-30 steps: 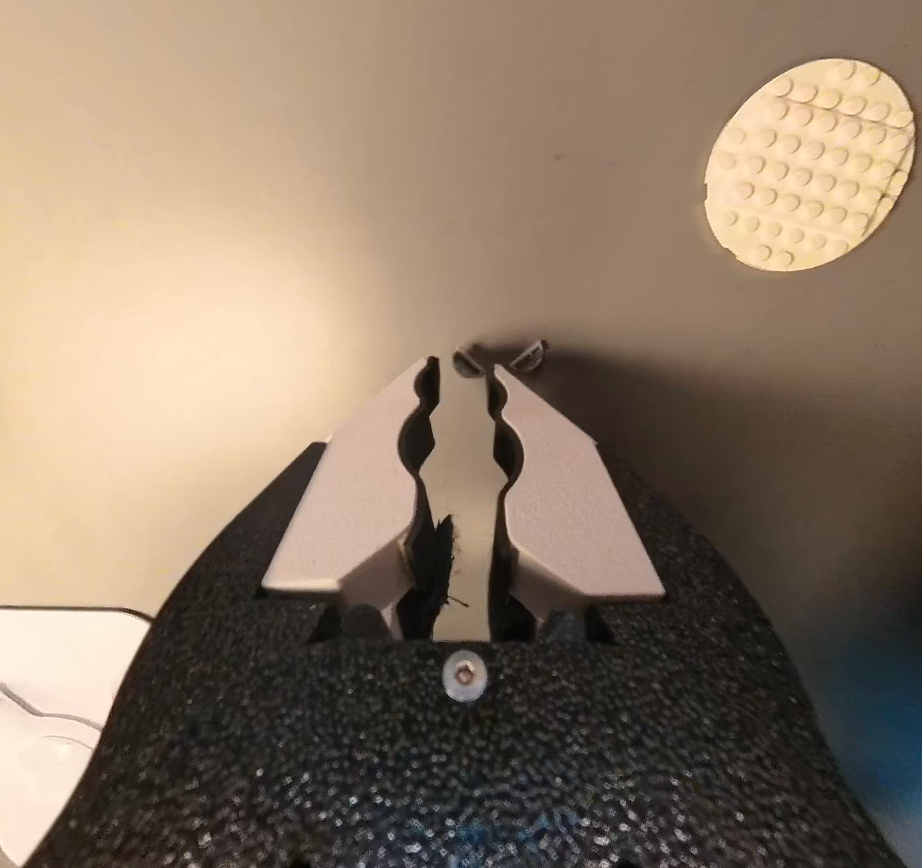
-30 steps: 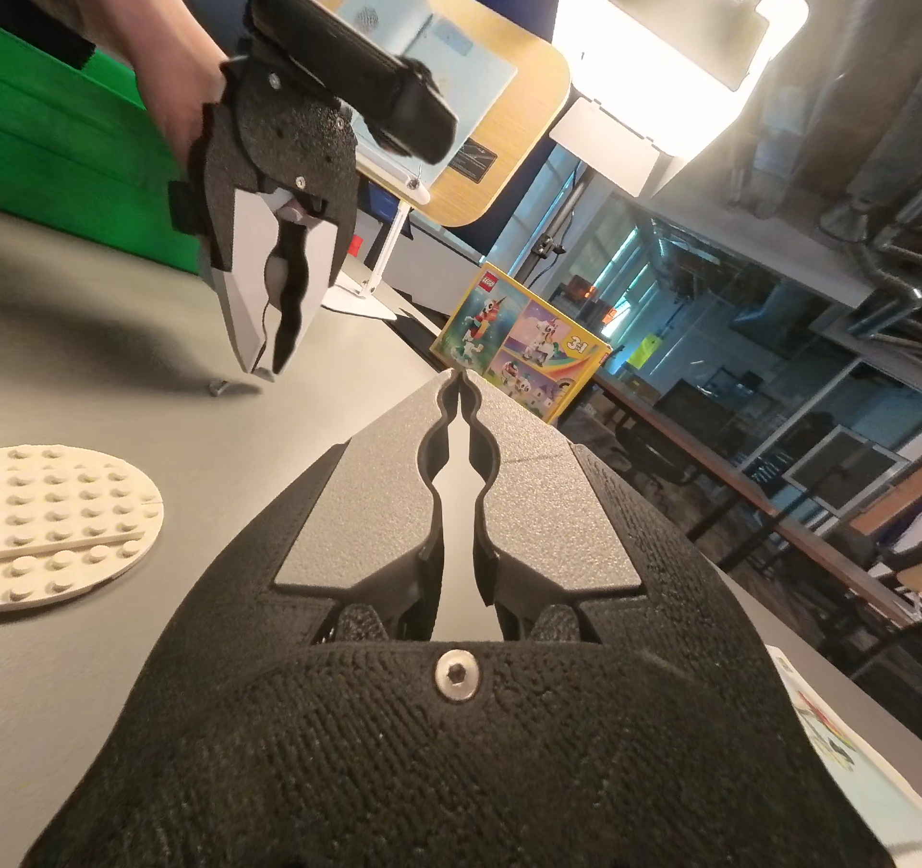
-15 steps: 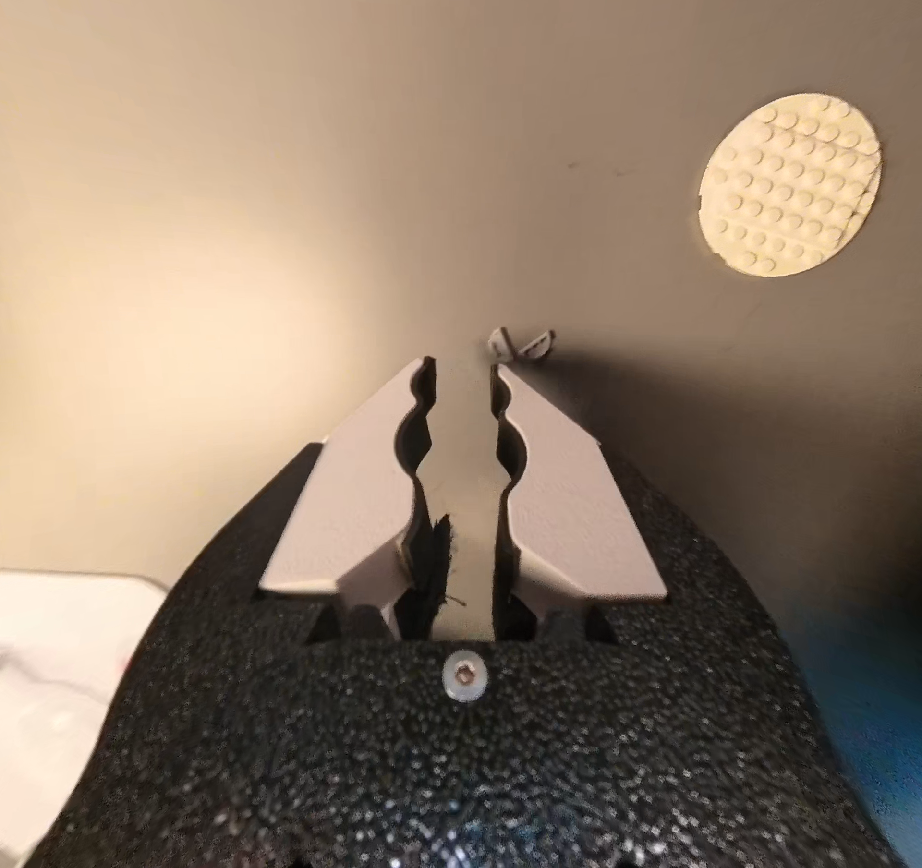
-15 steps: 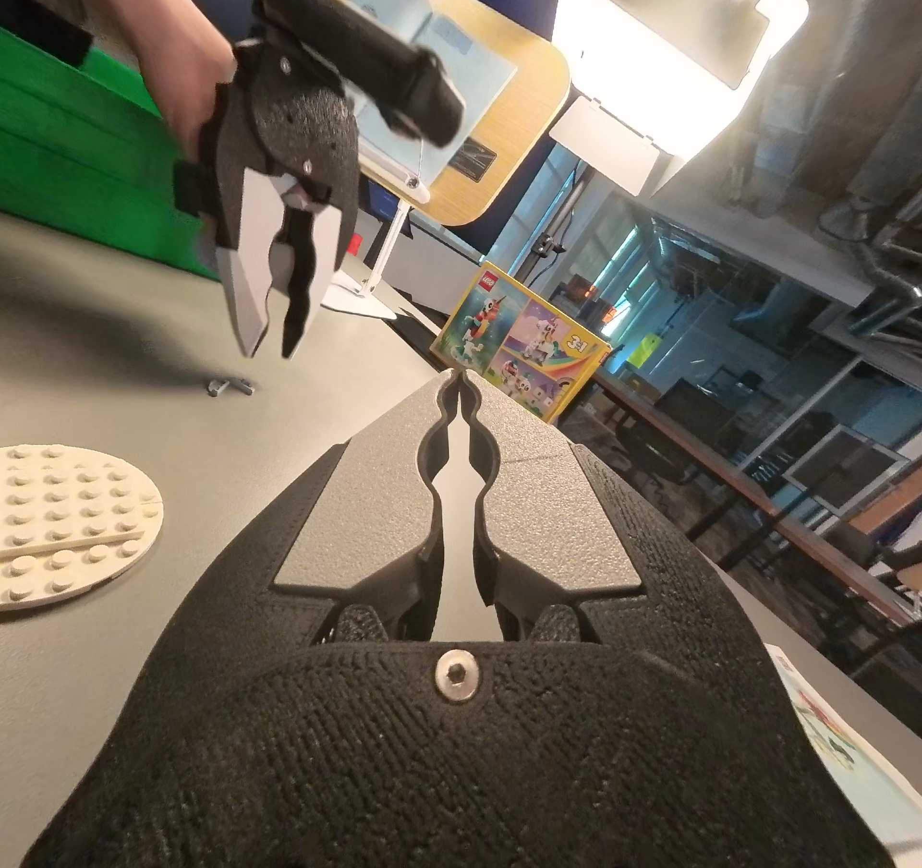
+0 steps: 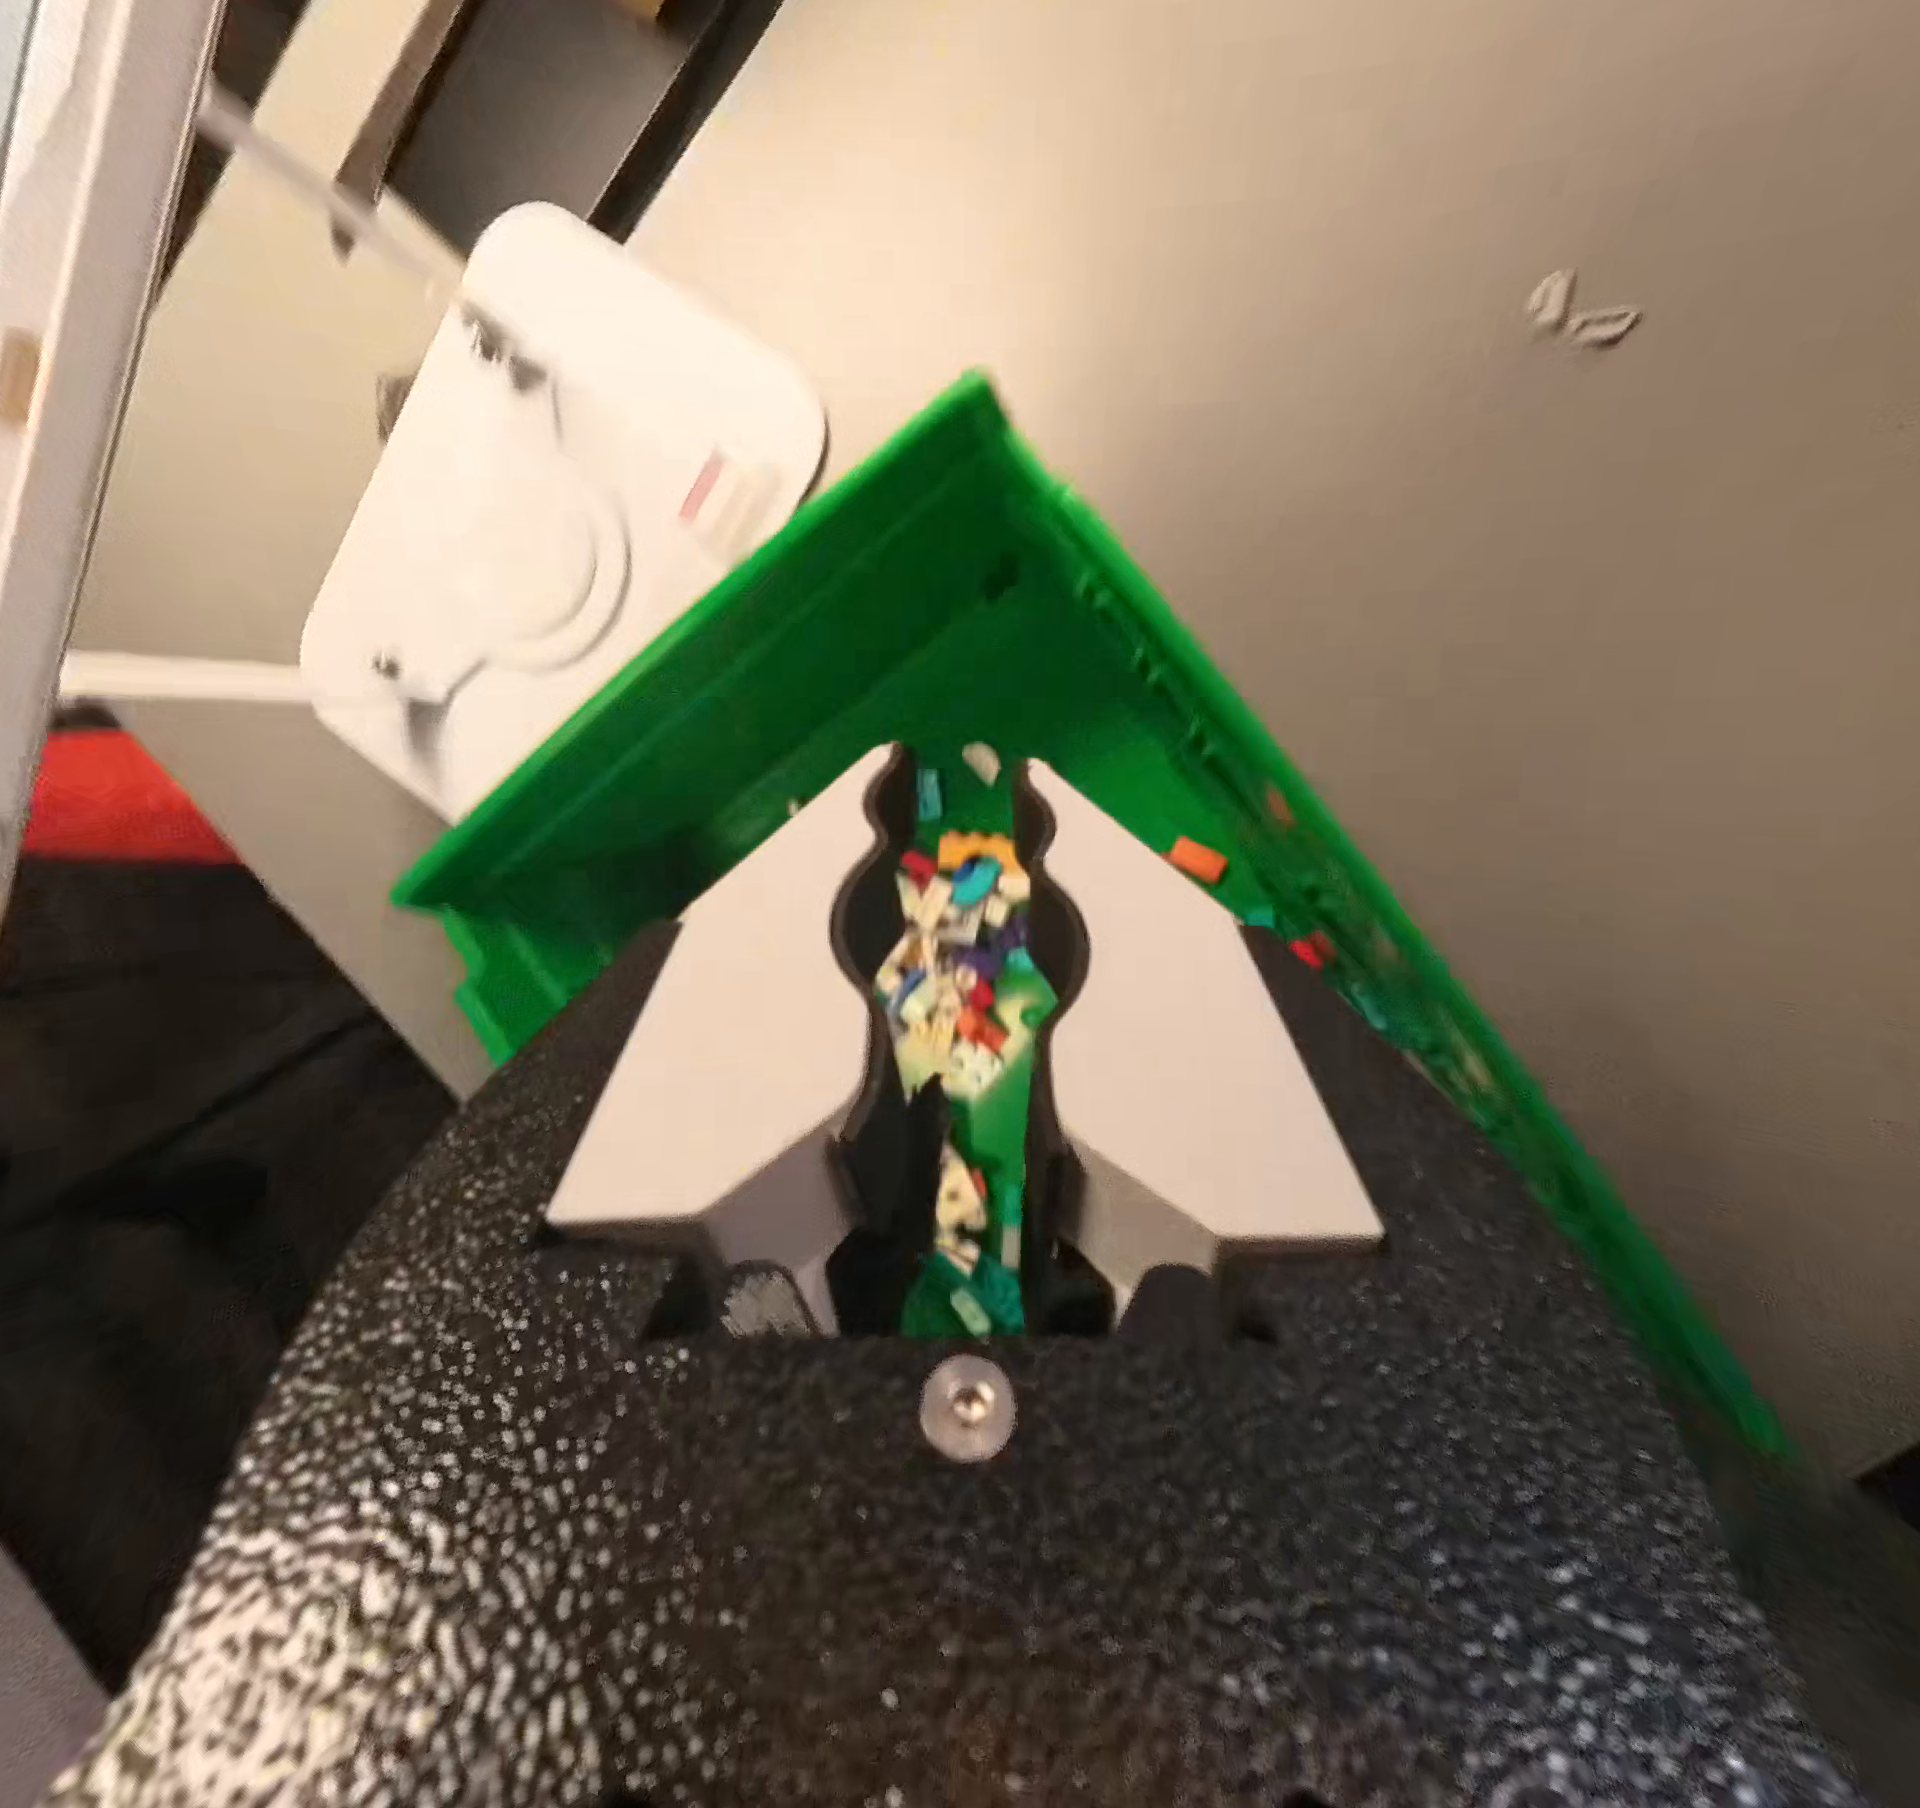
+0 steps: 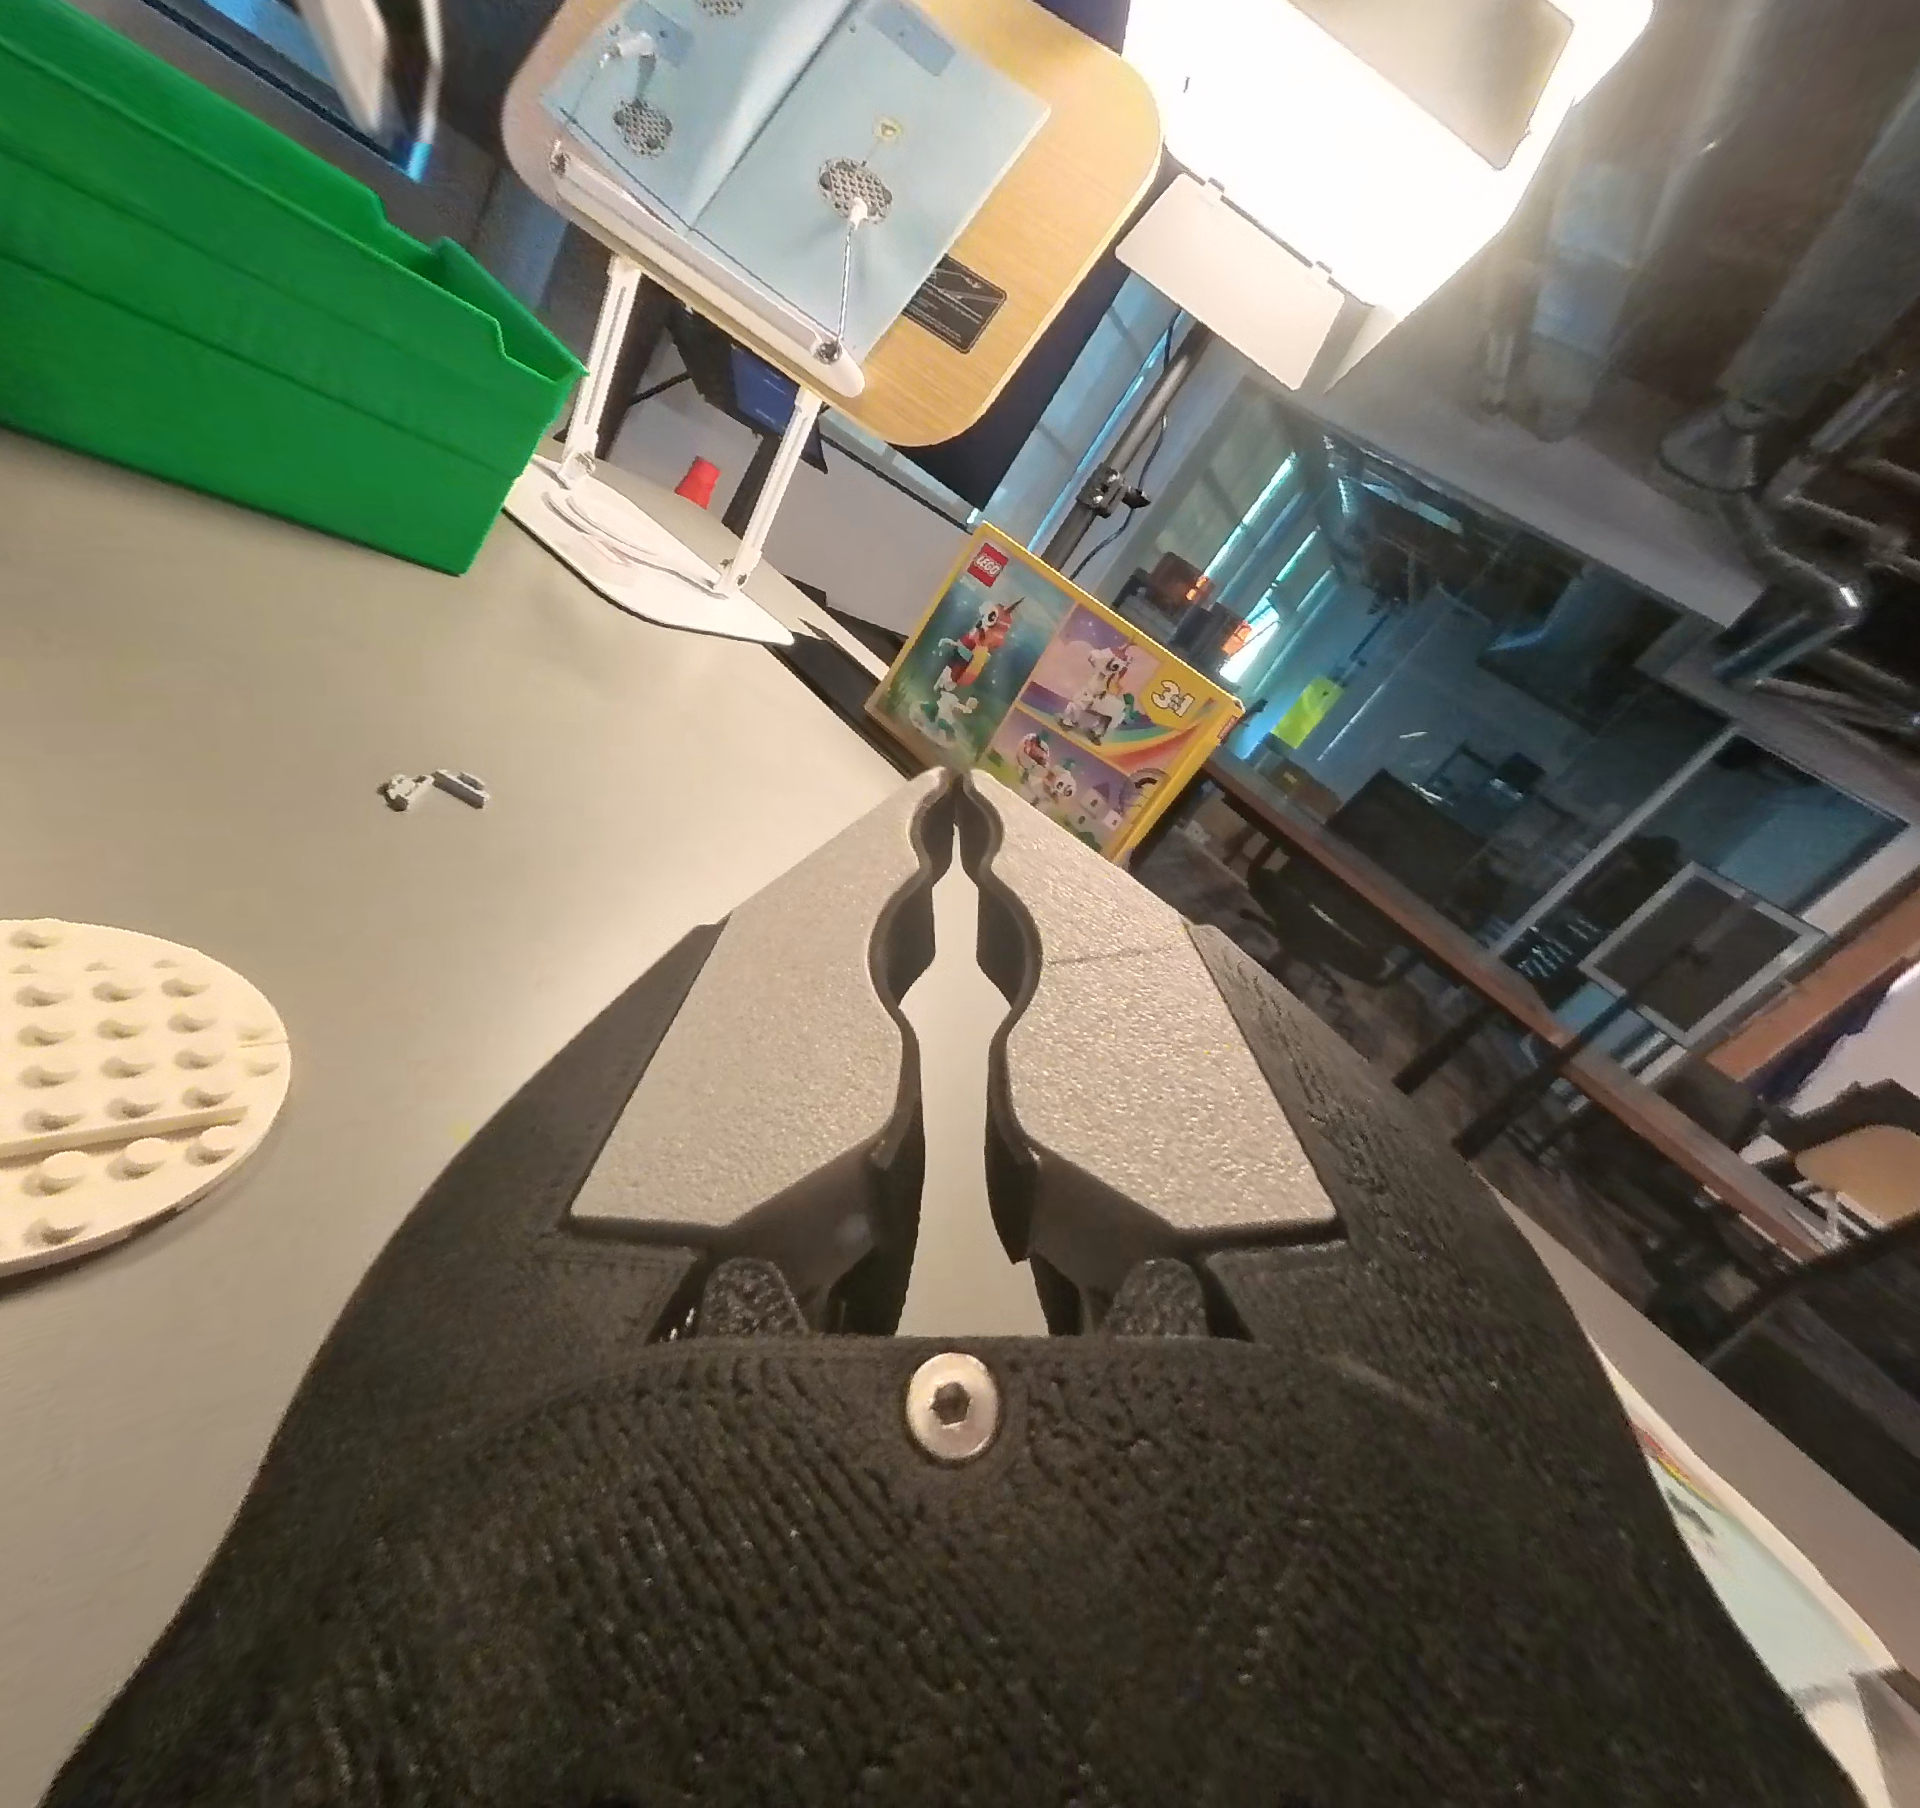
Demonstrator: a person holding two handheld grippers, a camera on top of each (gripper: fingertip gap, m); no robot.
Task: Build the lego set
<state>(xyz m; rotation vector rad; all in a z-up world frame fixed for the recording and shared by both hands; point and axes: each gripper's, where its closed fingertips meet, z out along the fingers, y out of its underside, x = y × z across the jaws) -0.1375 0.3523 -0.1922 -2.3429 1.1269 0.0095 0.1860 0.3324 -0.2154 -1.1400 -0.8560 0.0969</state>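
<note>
Bricks [image 5: 961, 969] of many colours lie heaped in the green tray [image 5: 831, 657], seen through the parted, empty fingers of the left gripper [image 5: 961, 771] above it. Near the tray, two small grey pieces [image 6: 436, 788] and a round cream plate [image 6: 114, 1083] lie on the table [image 6: 312, 678]; the right gripper [image 6: 954, 802] is closed on nothing.

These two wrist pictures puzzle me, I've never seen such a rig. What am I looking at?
A person holds a two-finger gripper in each hand, each carrying a forward-looking camera. The left gripper is open and empty, over a green bin of mixed bricks. The right gripper is shut and empty, above the grey table. On the table lie a round cream studded plate and two small grey pieces; behind stand a booklet stand and the set's box.
</note>
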